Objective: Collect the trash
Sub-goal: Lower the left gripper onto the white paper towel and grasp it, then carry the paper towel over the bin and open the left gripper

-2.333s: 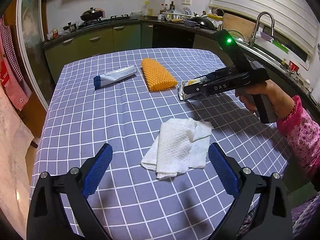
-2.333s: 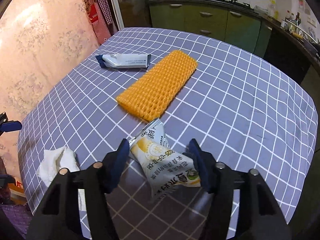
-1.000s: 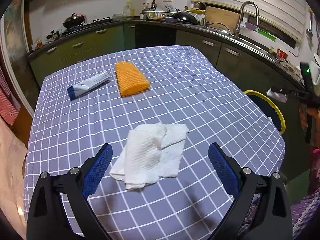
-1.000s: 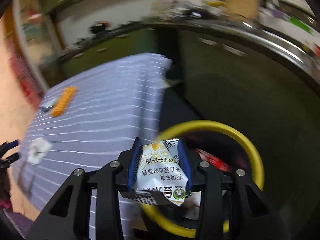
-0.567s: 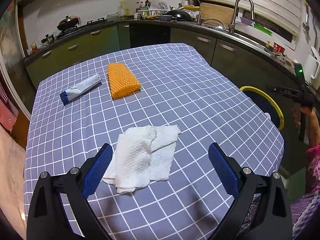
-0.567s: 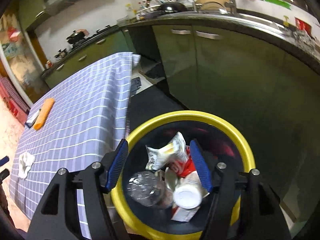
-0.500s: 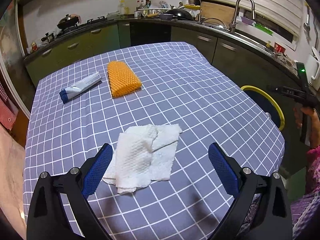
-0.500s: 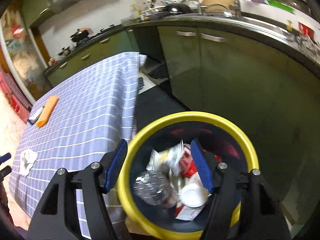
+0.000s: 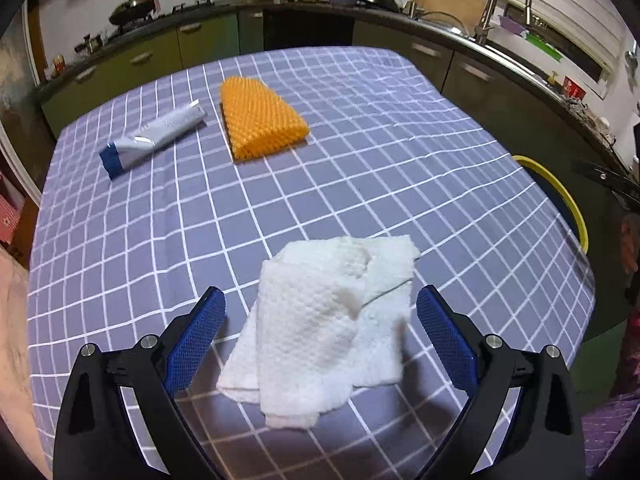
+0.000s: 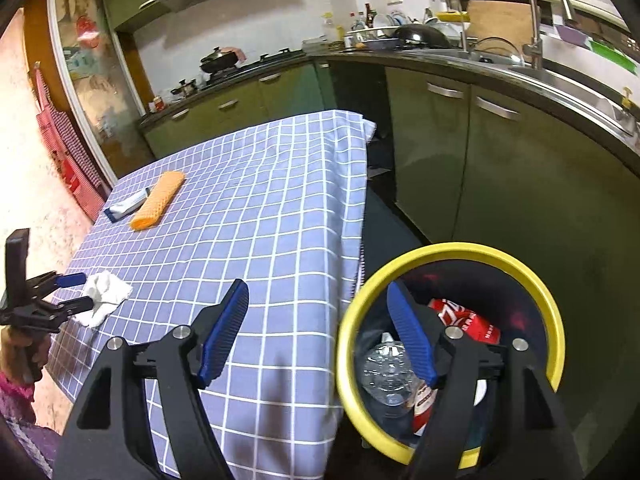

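Since the crumpled paper towel [image 9: 320, 324] lying on the checked tablecloth [image 9: 360, 168] looks light, soft and floppy, I'd pinch its thick folded middle. My left gripper [image 9: 320, 340] tilts steeply down, jaws apart and straddling it without touching. My right gripper [image 10: 316, 332] is empty, jaws opening beside the yellow-rimmed bin [image 10: 452, 250].

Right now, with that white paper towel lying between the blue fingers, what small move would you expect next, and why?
Probably lower the left gripper and close on the crumpled paper towel: its jaws stand open either side, not touching, and the yellow-rimmed bin waits beside the table.
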`<state>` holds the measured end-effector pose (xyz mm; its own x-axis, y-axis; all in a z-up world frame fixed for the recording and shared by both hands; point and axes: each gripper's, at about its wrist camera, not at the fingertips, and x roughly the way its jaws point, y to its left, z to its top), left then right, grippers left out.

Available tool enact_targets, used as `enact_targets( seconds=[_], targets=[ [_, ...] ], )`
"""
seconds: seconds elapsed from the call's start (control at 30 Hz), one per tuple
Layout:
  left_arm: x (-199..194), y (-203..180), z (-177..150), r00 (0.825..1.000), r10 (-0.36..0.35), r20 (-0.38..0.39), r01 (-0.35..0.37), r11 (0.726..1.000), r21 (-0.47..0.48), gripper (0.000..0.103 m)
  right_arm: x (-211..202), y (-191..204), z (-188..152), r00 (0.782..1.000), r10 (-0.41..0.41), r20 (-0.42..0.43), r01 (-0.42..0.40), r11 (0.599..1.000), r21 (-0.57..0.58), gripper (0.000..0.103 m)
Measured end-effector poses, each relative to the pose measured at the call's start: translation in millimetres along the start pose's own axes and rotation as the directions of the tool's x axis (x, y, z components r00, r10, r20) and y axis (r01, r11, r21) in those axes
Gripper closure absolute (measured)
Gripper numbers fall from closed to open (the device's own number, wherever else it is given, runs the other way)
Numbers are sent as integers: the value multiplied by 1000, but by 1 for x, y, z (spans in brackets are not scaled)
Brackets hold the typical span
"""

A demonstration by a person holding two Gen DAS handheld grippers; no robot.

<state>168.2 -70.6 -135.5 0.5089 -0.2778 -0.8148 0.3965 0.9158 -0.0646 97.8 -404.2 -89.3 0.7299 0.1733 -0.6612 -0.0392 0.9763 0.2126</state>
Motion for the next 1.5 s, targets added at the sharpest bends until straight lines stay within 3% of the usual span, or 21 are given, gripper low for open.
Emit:
enact_targets(
  seconds=[0.3, 0.47, 0.67, 0.8, 0.93, 1.23, 1.5],
  targets=[
    [22, -3, 4, 999, 18, -29, -17, 1000, 17, 8, 11, 5, -2, 999, 23, -27, -23, 1000, -3, 34],
    [24, -5, 7, 999, 49, -21, -49, 999, 15, 15, 10, 6, -3, 999, 31, -28, -31, 1000, -3, 34],
    [19, -7, 7, 999, 45, -6, -45, 999, 32, 43, 8, 4, -3, 999, 43, -24, -43, 999, 9, 34],
    [15, -12, 7, 1000, 16, -3, -16, 999, 46, 72, 8, 3, -3, 999, 48, -22, -48, 999, 13, 34],
    [9, -18, 6, 1000, -4, 10, 3, 998, 61, 83, 7, 1, -5, 999, 48, -20, -47, 999, 19, 34],
    [-18, -39, 13, 997, -20, 69, 11, 993, 121, 86, 3, -3, -7, 999, 49, -8, -49, 998, 35, 34],
    [-41, -78, 38, 993, -58, 107, 36, 978, 204, 86, -15, -17, -12, 999, 25, 36, -27, 998, 60, 34]
  ],
)
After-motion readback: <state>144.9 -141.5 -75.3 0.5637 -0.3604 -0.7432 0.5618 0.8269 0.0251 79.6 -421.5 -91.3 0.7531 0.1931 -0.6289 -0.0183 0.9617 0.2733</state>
